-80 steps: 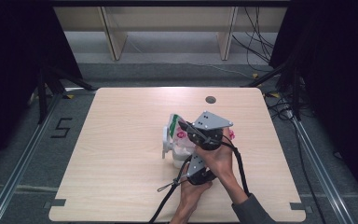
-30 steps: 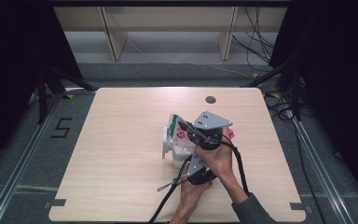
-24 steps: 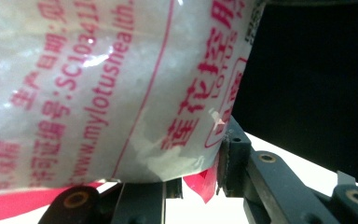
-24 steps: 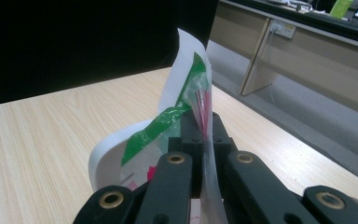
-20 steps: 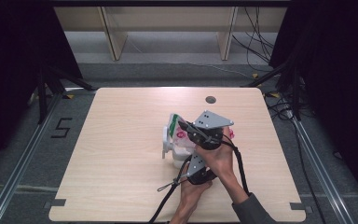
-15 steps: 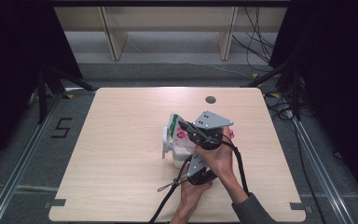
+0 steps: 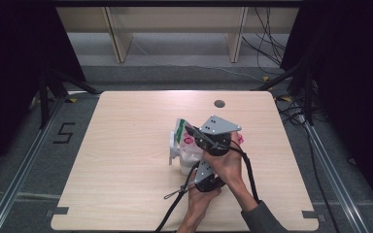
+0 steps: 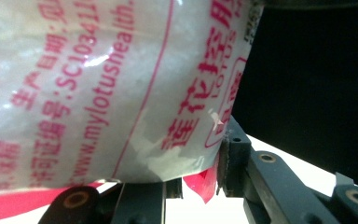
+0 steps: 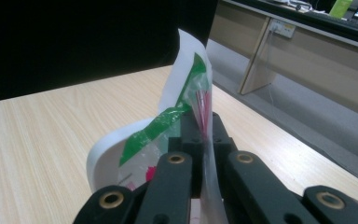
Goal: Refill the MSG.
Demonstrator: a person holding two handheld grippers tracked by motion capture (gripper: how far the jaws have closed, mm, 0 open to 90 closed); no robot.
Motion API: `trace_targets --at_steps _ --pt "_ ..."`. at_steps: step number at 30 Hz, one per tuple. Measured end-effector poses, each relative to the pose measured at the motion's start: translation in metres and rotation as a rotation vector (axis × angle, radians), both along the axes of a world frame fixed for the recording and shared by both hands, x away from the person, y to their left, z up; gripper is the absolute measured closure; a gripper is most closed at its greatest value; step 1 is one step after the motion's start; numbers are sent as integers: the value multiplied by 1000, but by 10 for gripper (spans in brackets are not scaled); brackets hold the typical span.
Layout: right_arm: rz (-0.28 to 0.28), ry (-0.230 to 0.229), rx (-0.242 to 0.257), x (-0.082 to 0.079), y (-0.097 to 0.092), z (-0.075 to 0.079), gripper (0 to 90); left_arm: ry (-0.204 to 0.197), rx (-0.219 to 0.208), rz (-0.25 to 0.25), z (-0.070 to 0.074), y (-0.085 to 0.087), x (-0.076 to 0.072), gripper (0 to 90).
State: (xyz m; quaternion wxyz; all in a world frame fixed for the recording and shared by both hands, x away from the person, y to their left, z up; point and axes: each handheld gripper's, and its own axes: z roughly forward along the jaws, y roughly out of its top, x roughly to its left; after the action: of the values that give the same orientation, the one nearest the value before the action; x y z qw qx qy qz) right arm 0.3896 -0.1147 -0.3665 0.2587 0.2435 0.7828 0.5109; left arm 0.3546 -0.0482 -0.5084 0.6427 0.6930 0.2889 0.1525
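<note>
Progress is judged as mid-task: the clear plastic bag with red print, green stripe and white granular filling [image 7: 187, 145] is gripped at two places but not yet torn open or emptied. It stands right of the wooden table's [image 7: 126, 160] centre, nearer the front edge. The right gripper [image 9: 204, 130] is fully closed on the bag's thin top seam. The left gripper [image 8: 177, 182] has its jaws partly closed against the bag's lower body. Compared with the earlier frames, nothing differs: both hands and the bag remain stationary.
</note>
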Motion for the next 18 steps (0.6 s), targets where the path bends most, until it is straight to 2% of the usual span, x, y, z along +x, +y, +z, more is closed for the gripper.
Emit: trace_targets --at_steps 2,3,5,6,7,9,10,11,15,18 --pt "14 2 -1 0 -1 2 900 -4 -7 1 1 0 1 744" --pt "2 -16 5 0 0 2 900 -2 -8 2 1 0 1 744" --pt "5 10 -5 1 0 1 900 5 2 6 0 -1 1 744" --pt "2 0 -8 2 -1 1 900 3 3 5 1 0 0 744" --pt "4 9 6 1 0 1 900 -3 -6 4 1 0 0 744" --pt "6 -12 -2 -1 0 3 900 -9 -9 4 2 0 -1 744" --pt "12 -10 -5 -1 1 3 900 -4 -8 5 2 0 -1 744" --pt "4 15 0 -2 1 3 900 0 0 8 2 0 -1 744" --pt "9 -7 4 0 0 2 900 -5 -4 3 1 -1 0 744" --pt "21 9 -1 2 0 1 900 -4 -5 6 1 -1 0 744"
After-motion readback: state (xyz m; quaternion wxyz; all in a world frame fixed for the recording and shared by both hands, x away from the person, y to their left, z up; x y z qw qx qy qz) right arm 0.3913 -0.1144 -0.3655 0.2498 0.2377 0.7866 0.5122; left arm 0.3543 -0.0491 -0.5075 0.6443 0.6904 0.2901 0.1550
